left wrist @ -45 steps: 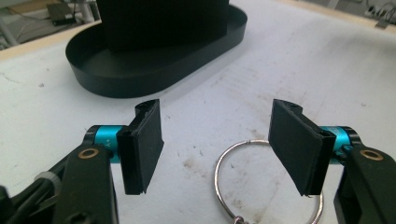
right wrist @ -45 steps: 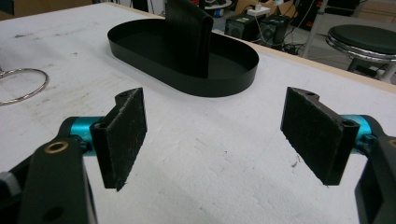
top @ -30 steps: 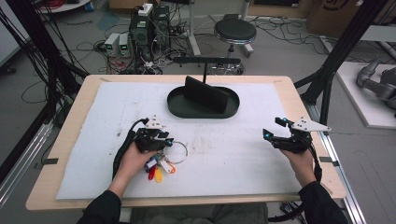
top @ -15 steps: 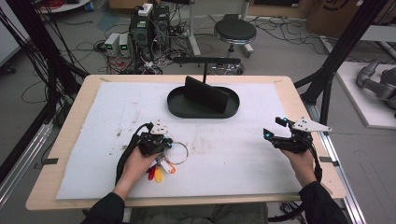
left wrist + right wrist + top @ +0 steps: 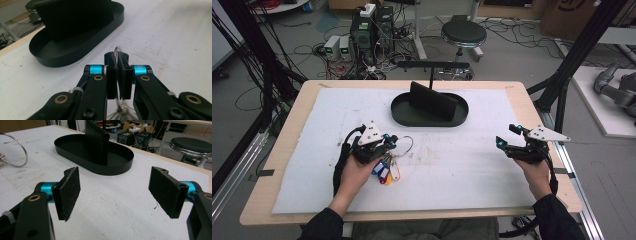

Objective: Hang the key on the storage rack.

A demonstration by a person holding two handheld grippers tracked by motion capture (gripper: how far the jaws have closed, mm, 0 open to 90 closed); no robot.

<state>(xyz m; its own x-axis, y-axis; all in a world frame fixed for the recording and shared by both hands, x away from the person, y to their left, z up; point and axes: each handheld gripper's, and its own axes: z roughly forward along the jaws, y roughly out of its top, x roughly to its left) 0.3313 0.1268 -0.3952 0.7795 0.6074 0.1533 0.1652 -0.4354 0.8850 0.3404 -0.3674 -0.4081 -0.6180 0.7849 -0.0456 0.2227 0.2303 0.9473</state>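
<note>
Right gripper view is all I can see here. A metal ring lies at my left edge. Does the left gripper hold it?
Observer: Yes. In the left gripper view the left gripper is shut on the key ring, which passes between its pads.
Operator: Is something attached to this ring?
Observer: Yes, in the high view keys with blue, red and yellow tags hang from it, beside the person's left hand.
Operator: And where is my own gripper on the table?
Observer: In the high view the right gripper is open near the table's right edge, apart from the black oval tray.
</note>
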